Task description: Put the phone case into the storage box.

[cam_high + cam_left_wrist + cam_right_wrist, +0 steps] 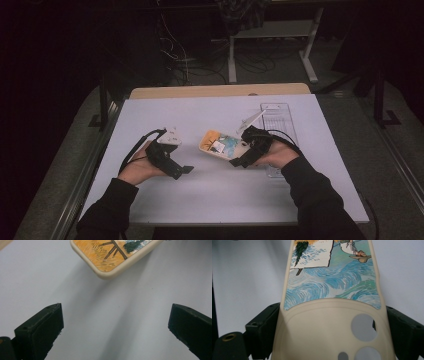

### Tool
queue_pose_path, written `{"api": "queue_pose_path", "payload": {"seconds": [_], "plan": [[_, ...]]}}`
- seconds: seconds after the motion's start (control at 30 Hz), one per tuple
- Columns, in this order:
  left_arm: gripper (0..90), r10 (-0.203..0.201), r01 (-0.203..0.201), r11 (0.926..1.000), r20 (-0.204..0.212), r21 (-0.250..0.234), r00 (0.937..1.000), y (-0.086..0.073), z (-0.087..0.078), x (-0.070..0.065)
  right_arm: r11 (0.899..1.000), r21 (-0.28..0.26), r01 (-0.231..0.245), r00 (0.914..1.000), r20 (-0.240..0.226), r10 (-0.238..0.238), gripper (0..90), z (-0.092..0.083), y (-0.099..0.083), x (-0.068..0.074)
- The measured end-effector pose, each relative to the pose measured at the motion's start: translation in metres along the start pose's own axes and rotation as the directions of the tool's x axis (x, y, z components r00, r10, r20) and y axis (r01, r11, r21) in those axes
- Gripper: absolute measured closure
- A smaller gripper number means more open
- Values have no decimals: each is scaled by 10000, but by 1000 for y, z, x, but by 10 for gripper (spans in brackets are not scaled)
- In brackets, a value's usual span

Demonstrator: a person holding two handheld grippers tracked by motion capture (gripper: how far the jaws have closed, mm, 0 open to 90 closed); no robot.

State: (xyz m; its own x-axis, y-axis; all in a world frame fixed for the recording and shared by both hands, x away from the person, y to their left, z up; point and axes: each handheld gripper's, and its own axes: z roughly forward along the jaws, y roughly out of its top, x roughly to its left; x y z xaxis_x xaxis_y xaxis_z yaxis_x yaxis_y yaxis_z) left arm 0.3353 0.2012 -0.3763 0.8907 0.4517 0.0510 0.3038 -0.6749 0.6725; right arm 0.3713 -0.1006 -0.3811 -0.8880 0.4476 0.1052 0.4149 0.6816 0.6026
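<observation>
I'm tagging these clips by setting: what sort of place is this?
Probably a lab or workshop, not a home: a white work table, loose cables on the floor behind it, and bare metal desk legs beyond. The right tongs hold a phone case.

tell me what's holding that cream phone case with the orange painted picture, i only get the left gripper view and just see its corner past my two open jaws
Observer: The right gripper holds the cream phone case, its jaws closed on the two long sides at the camera-cutout end.
Operator: is the case lying flat on the table
Observer: No, the high view shows its free end raised off the white table.
Operator: anything else near it
Observer: A clear plastic tray lies on the table beyond the right hand.
</observation>
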Motion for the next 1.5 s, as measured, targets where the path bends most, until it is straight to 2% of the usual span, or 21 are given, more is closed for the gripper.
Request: {"api": "queue_pose_path", "payload": {"seconds": [0.07,0.13,0.17,0.2,0.33,0.4,0.43,0.47,0.7,0.73,0.8,0.93,1.07,1.1,1.2,1.23,1.3,1.5], "plan": [[0,-371,371,9992,-13,-179,9993,-6,2,-1,9999,36,-160,9998,102,160,97,1,-1,1],[0,-468,466,9988,-82,-165,9989,-10,4,-2,9995,-67,-320,9994,107,320,97,2,-2,2],[1,-749,748,9968,-30,-295,9972,-12,4,-3,9994,-68,-338,9993,142,339,97,2,-2,2],[4,-795,793,9963,-42,-344,9968,-14,4,-3,9984,-39,-565,9984,92,565,97,1,-2,4],[30,-1179,1165,9916,-212,-564,9928,-20,6,-3,9981,-8,-619,9980,145,619,97,2,-2,6],[27,-1257,1240,9901,-229,-653,9918,-23,8,-2,9961,-100,-875,9961,-84,874,96,2,-3,7],[24,-1265,1248,9900,-229,-659,9917,-25,9,-2,9971,-94,-756,9971,-93,755,96,3,-5,6],[22,-1319,1304,9893,-194,-653,9911,-26,9,-2,9949,-121,-1005,9948,-197,1003,96,3,-5,8],[0,-1133,1107,9912,-327,-721,9930,-24,11,-5,9951,-116,-978,9950,-211,975,95,7,-9,6],[0,-1157,1131,9907,-307,-762,9928,-24,12,-6,9943,-133,-1056,9941,-242,1053,95,8,-9,6],[0,-1334,1308,9875,-238,-885,9908,-24,14,-7,9962,-99,-868,9961,-136,866,95,9,-9,6],[0,-1348,1324,9869,-205,-924,9907,-24,16,-7,9946,-90,-1038,9943,-246,1035,95,9,-9,8],[0,-1189,1160,9891,-271,-911,9925,-23,18,-10,9941,-148,-1078,9939,-267,1074,95,8,-9,7],[0,-1016,988,9916,-299,-835,9944,-23,18,-10,9939,-148,-1090,9937,-273,1086,95,8,-9,7],[0,-998,958,9906,-364,-979,9943,-20,23,-15,9951,-118,-982,9949,-250,978,95,9,-9,6],[0,-869,828,9922,-404,-931,9954,-20,23,-15,9936,-150,-1117,9933,-318,1112,95,9,-9,7],[0,-910,874,9913,-336,-981,9953,-18,26,-17,9933,-140,-1144,9929,-351,1139,95,9,-8,7],[0,-810,751,9913,-510,-1085,9954,-14,31,-22,9938,-154,-1098,9932,-400,1091,95,10,-7,8]]}}
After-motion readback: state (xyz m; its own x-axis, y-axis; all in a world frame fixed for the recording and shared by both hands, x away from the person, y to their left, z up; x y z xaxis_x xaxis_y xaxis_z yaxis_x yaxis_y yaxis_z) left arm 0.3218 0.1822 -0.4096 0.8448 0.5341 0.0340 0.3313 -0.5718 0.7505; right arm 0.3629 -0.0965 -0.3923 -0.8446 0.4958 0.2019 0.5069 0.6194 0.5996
